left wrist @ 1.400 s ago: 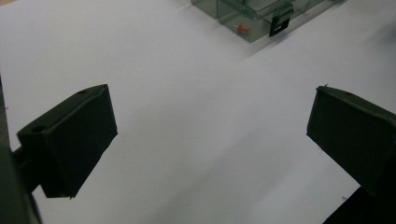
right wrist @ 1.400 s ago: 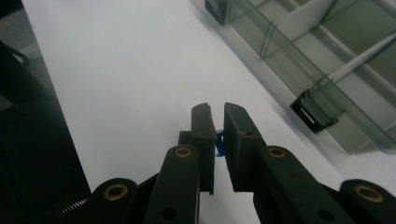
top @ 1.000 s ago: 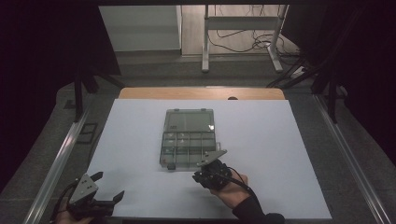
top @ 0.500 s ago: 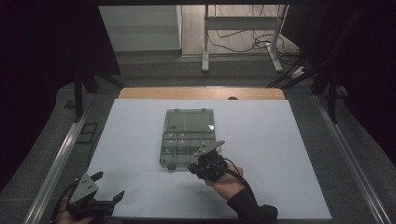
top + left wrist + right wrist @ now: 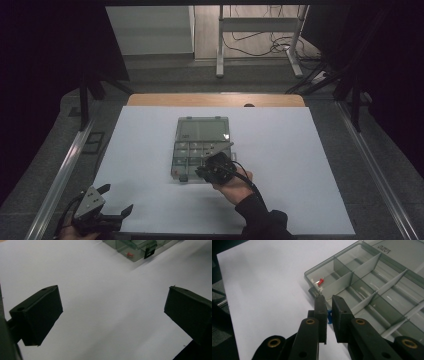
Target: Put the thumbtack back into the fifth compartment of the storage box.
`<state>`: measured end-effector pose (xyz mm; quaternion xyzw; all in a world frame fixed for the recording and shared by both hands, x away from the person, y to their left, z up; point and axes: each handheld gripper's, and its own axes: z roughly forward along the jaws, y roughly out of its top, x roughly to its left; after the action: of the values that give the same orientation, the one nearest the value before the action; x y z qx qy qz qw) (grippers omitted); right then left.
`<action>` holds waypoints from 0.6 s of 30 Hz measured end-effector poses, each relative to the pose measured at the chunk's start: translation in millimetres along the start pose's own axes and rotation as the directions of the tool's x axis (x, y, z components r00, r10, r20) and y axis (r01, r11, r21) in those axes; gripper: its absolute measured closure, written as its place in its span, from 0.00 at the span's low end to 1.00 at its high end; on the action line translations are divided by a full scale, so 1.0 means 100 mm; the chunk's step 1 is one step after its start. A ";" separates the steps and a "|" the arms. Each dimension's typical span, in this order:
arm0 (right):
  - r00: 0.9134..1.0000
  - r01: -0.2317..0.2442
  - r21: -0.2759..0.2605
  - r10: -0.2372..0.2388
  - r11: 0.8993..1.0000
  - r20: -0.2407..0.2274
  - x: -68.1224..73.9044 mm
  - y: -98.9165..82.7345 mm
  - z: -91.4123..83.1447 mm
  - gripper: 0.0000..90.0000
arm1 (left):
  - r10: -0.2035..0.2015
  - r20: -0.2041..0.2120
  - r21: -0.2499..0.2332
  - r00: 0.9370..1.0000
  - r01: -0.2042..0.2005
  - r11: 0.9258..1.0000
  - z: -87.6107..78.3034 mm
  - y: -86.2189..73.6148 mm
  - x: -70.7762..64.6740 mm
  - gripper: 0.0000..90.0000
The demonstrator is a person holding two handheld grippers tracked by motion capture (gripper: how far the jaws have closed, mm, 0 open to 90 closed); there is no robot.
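A: High view first. Any writing to read?

B: None legible there. The clear compartment box (image 5: 201, 148) lies in the middle of the white sheet (image 5: 310, 165), lid folded back toward twelve o'clock. The right gripper (image 5: 216, 168) sits over the box's near right part, at about five o'clock from its centre. The left gripper (image 5: 107, 202) is well apart at the sheet's near left corner, around seven o'clock, jaws spread.

A: Room to move?

B: Bare sheet at three and nine o'clock of the box. A metal rail (image 5: 62, 172) borders the sheet's left side, close to the left gripper.

A: Left gripper view?

B: The two jaws stand wide apart with nothing between them, only bare sheet. The box's corner (image 5: 136, 248) is at twelve to one o'clock, with a red pushpin (image 5: 129, 254) inside and a black latch (image 5: 149, 253) on its edge.

A: Right gripper view?

B: Small print is moulded on the box (image 5: 387, 248) at one o'clock, too blurred to read. The jaws are pressed nearly together, pinching a blue pushpin (image 5: 329, 316) just over the box's near edge. A red pushpin (image 5: 320, 281) lies in the corner compartment at eleven o'clock from the jaw tips. Open sheet spreads toward nine o'clock.
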<state>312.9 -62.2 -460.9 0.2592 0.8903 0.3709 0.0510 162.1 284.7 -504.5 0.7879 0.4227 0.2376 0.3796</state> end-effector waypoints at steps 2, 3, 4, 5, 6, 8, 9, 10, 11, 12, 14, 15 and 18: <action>1.000 -0.004 -0.001 0.004 1.000 0.004 -0.01 0.02 0.02 0.92 | 0.000 0.000 0.000 1.000 0.000 1.000 0.00 0.00 0.00 0.02; 1.000 -0.004 -0.001 0.004 1.000 0.004 -0.02 0.03 0.04 0.92 | 0.000 0.000 0.000 1.000 0.000 1.000 0.00 0.00 0.00 0.02; 1.000 -0.004 -0.001 0.004 1.000 0.005 -0.03 0.04 0.05 0.92 | 0.001 0.000 0.000 1.000 -0.001 1.000 0.00 0.00 0.00 0.02; 1.000 -0.005 -0.001 0.005 1.000 0.006 -0.03 0.05 0.07 0.92 | 0.001 0.000 0.001 1.000 -0.001 1.000 0.00 0.00 0.00 0.02; 1.000 -0.007 0.000 0.007 1.000 0.007 -0.04 0.06 0.08 0.92 | 0.001 0.000 0.001 1.000 -0.001 1.000 0.00 0.00 0.00 0.02; 1.000 -0.008 0.000 0.008 1.000 0.011 -0.05 0.08 0.11 0.92 | 0.002 0.000 0.001 1.000 -0.002 1.000 0.00 0.00 0.00 0.02; 1.000 -0.009 -0.001 0.009 1.000 0.010 -0.05 0.09 0.13 0.92 | 0.002 0.000 0.001 1.000 -0.002 1.000 0.00 0.00 0.00 0.02; 1.000 -0.010 -0.001 0.010 1.000 0.012 -0.05 0.10 0.14 0.91 | 0.002 0.000 0.001 1.000 -0.002 1.000 0.00 0.00 0.00 0.02; 1.000 -0.010 -0.002 0.010 1.000 0.012 -0.06 0.11 0.16 0.92 | 0.002 0.000 0.001 1.000 -0.002 1.000 0.00 0.00 0.00 0.02; 1.000 -0.011 -0.003 0.012 1.000 0.012 -0.06 0.12 0.18 0.92 | 0.002 0.001 0.001 1.000 -0.002 1.000 0.00 0.00 0.00 0.02; 1.000 -0.010 -0.006 0.010 1.000 0.009 -0.07 0.15 0.21 0.92 | 0.003 0.001 0.001 1.000 -0.003 1.000 0.00 0.00 0.00 0.02; 1.000 -0.009 -0.006 0.009 1.000 0.010 -0.07 0.16 0.23 0.92 | 0.004 0.001 0.001 1.000 -0.004 1.000 0.00 0.00 0.00 0.02; 1.000 -0.001 0.001 0.001 1.000 0.013 -0.06 0.20 0.28 0.92 | 0.003 0.002 0.001 1.000 -0.003 1.000 0.00 0.00 -0.01 0.02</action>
<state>334.8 -35.3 -467.8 0.2622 0.8899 0.3689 0.0565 162.2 284.0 -504.6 0.7891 0.4212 0.2373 0.3789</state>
